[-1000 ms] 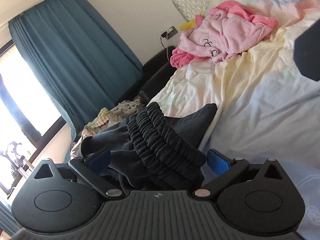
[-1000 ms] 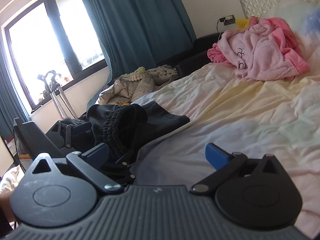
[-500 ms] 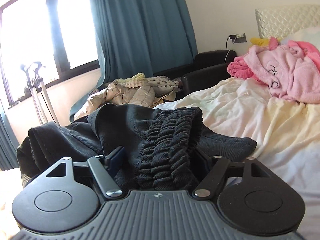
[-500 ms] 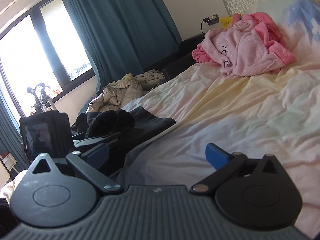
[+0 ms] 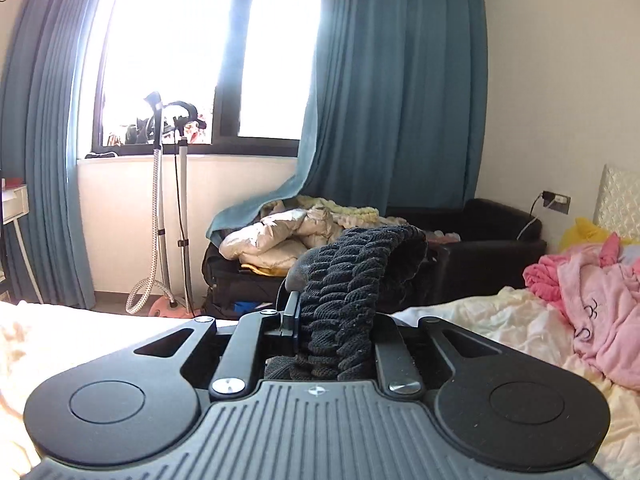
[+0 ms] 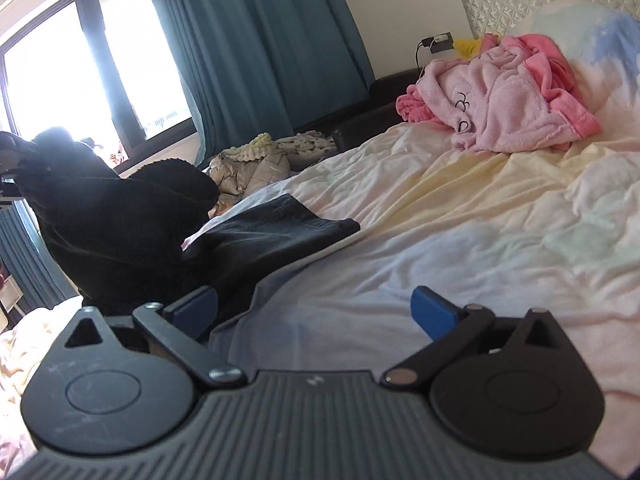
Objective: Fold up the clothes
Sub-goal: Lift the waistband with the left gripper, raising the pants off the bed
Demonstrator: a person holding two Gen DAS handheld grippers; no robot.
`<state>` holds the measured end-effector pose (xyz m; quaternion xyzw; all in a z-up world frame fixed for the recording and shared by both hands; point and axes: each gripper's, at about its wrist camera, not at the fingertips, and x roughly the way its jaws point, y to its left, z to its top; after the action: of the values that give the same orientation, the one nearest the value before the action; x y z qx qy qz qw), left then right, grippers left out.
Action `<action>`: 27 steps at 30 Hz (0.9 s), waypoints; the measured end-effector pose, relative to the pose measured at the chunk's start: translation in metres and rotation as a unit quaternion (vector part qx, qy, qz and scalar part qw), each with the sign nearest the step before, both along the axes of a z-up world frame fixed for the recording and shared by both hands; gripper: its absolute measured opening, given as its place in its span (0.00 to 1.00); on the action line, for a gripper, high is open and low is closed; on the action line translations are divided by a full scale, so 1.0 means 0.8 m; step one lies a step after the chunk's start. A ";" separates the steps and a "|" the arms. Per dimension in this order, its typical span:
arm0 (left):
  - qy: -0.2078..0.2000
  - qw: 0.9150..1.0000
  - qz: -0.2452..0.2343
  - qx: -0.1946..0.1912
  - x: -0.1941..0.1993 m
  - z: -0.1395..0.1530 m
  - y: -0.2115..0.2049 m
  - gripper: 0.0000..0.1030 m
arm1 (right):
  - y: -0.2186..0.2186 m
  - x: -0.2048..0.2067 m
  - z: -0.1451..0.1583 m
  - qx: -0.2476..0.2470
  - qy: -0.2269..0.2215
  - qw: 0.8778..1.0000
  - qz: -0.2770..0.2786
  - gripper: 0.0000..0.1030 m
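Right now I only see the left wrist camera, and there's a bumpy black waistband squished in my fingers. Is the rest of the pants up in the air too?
Observer: Not all of it. The right wrist view shows the black pants raised in a bunch, but one end lies flat on the bed sheet.
Operator: Is my other gripper holding anything?
Observer: No. The right gripper is open, its blue fingers wide apart with only sheet between them.
Operator: What's behind the pink robe?
Observer: A pale pillow with a blue print, just past the robe.
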<state>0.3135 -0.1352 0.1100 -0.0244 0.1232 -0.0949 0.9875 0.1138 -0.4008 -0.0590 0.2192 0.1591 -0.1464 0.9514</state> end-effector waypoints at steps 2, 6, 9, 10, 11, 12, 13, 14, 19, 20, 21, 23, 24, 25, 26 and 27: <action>-0.017 0.999 0.023 -0.025 -0.011 0.033 0.046 0.16 | 0.006 0.002 -0.001 -0.010 0.004 1.000 0.006 1.00; -0.031 0.993 0.081 -0.075 -0.027 0.088 0.149 0.16 | 0.025 0.008 -0.002 -0.033 0.012 0.999 0.025 1.00; -0.024 0.986 0.130 -0.104 -0.030 0.107 0.228 0.16 | 0.041 0.013 -0.003 -0.051 0.018 0.998 0.042 1.00; -0.019 0.983 0.147 -0.107 -0.027 0.107 0.253 0.16 | 0.047 0.014 -0.003 -0.057 0.017 0.997 0.048 1.00; -0.012 0.980 0.165 -0.106 -0.023 0.103 0.275 0.16 | 0.053 0.016 -0.004 -0.064 0.018 0.996 0.054 1.00; -0.004 0.977 0.184 -0.107 -0.016 0.096 0.295 0.16 | 0.058 0.017 -0.004 -0.071 0.020 0.995 0.060 1.00; 0.009 0.972 0.204 -0.115 -0.008 0.084 0.315 0.16 | 0.064 0.019 -0.005 -0.078 0.021 0.994 0.066 1.00; 0.025 0.966 0.224 -0.128 0.000 0.069 0.336 0.16 | 0.068 0.021 -0.006 -0.082 0.022 0.994 0.071 1.00; 0.105 0.933 0.301 -0.166 0.036 -0.024 0.433 0.17 | 0.092 0.027 -0.012 -0.102 0.029 0.989 0.099 1.00; 0.118 0.925 0.312 -0.180 0.040 -0.047 0.451 0.18 | 0.096 0.029 -0.014 -0.106 0.031 0.989 0.103 1.00; 0.128 0.919 0.321 -0.190 0.042 -0.067 0.465 0.18 | 0.100 0.031 -0.016 -0.109 0.033 0.988 0.108 1.00; 0.138 0.914 0.326 -0.198 0.040 -0.094 0.483 0.19 | 0.107 0.035 -0.020 -0.113 0.037 0.986 0.116 1.00; 0.141 0.914 0.324 -0.200 0.039 -0.103 0.489 0.20 | 0.111 0.038 -0.023 -0.113 0.040 0.985 0.120 1.00; 0.142 0.915 0.321 -0.199 0.039 -0.107 0.491 0.22 | 0.115 0.040 -0.025 -0.114 0.043 0.985 0.123 1.00; 0.145 0.916 0.316 -0.200 0.040 -0.108 0.494 0.25 | 0.117 0.042 -0.026 -0.113 0.044 0.985 0.124 1.00; 0.148 0.917 0.313 -0.200 0.041 -0.108 0.496 0.27 | 0.118 0.044 -0.027 -0.113 0.046 0.985 0.126 1.00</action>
<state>0.3462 0.2617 0.0237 -0.2727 0.2325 0.2006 0.9117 0.1488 -0.3060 -0.0807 0.0815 0.2110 -0.0525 0.9727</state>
